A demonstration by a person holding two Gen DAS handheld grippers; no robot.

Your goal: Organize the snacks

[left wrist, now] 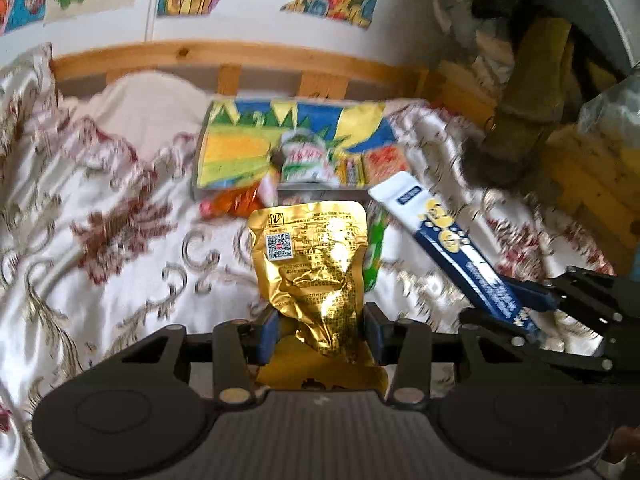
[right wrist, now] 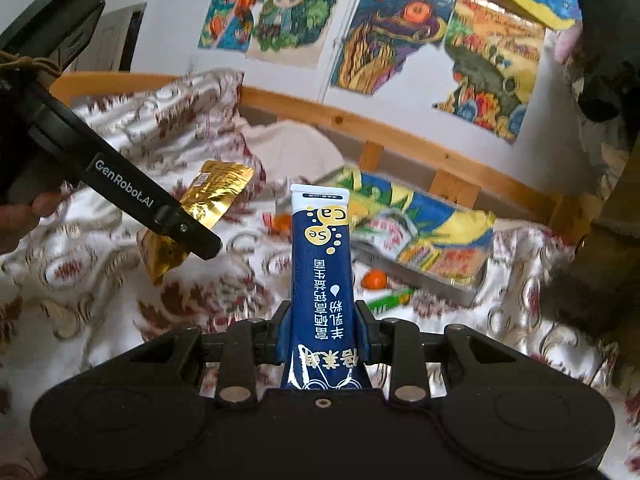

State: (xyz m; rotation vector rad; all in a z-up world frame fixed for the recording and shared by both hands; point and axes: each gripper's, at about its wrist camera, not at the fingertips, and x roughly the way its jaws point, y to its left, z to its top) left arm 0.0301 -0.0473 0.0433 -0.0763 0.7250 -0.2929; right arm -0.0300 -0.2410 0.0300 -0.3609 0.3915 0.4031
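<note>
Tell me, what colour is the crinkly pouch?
Shiny gold pouch, clearest in the left wrist view.

One gold pouch (left wrist: 312,264), one blue sachet (right wrist: 322,264), one tin (left wrist: 296,148).

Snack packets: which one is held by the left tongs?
The crinkled gold foil pouch with the QR code, pinched at its bottom end by the left tongs. The long blue-and-white stick packet sits in the right tongs.
</note>
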